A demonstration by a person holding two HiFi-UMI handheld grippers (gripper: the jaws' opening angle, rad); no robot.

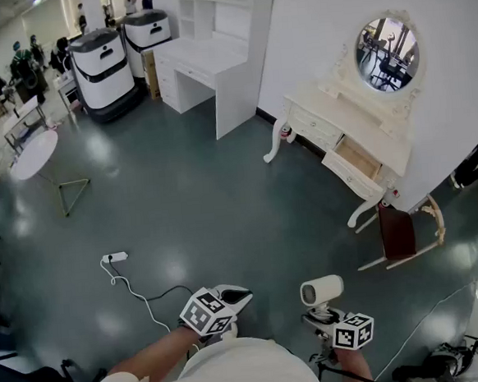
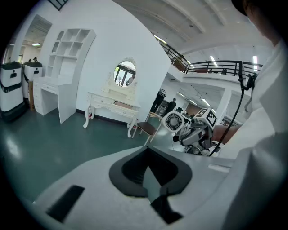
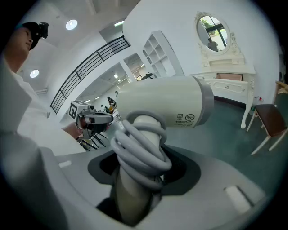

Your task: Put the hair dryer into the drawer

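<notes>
The hair dryer (image 1: 322,290) is standing upright in your right gripper (image 1: 321,315), well apart from the drawer (image 1: 358,158) it belongs in. The jaws of that gripper are pinching the dryer's handle low down, standing wide around it, and the grey cord (image 3: 141,150) is lying wound in loops around the handle just above the grip. The white barrel is lying level across the top of the handle, and its round intake grille (image 2: 173,121) is facing your left gripper (image 1: 237,296). You are holding that left gripper just beside the right one at about the same height, with its jaws pressed together and nothing between them. Both grippers are hanging over the dark green floor (image 1: 182,199), close in front of your body. Ahead and to your right, the white dressing table (image 1: 340,108) is standing against the wall under its oval mirror (image 1: 387,53), and the drawer on its right side is standing pulled open, showing a wooden inside. A chair (image 1: 397,231) with a dark seat is standing just beside the table's near end. A white power strip (image 1: 115,257) is lying on the floor to your left, its cable trailing back towards you.
</notes>
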